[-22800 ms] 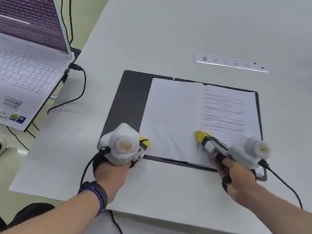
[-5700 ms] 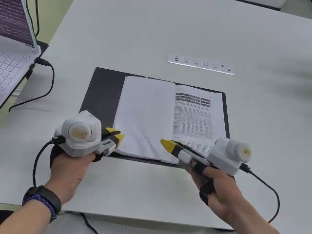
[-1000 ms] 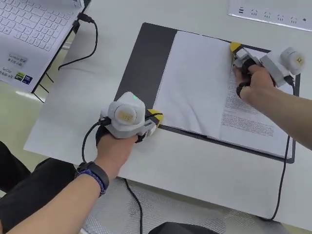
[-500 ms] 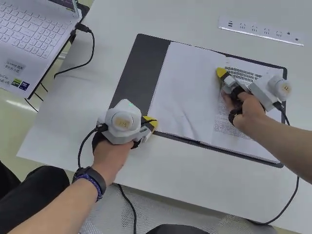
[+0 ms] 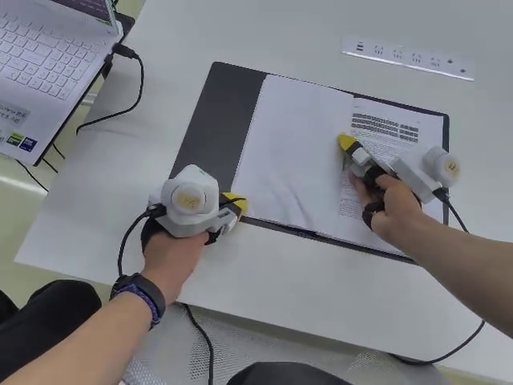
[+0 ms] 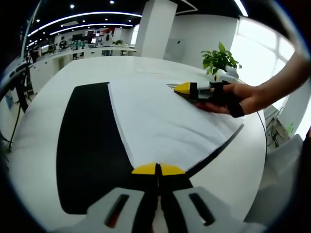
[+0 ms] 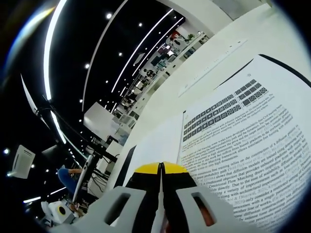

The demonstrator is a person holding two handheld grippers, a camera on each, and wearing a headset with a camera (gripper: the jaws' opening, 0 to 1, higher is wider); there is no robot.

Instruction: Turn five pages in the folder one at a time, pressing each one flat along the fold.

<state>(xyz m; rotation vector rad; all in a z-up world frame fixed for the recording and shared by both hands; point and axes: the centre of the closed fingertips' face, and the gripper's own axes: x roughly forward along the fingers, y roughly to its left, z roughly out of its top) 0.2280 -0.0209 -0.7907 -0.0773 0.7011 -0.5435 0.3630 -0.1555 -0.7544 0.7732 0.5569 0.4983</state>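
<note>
The head view looks down from high up at the whole open folder (image 5: 216,120). The left gripper view sits low at the folder's near edge and looks across it to the right gripper (image 6: 182,88), which the head view sees too. The right gripper view is very close to the page (image 7: 243,141)

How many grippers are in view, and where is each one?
2. The left gripper is at the near edge of the folder; the right gripper lies along the fold beside the printed page.
</note>
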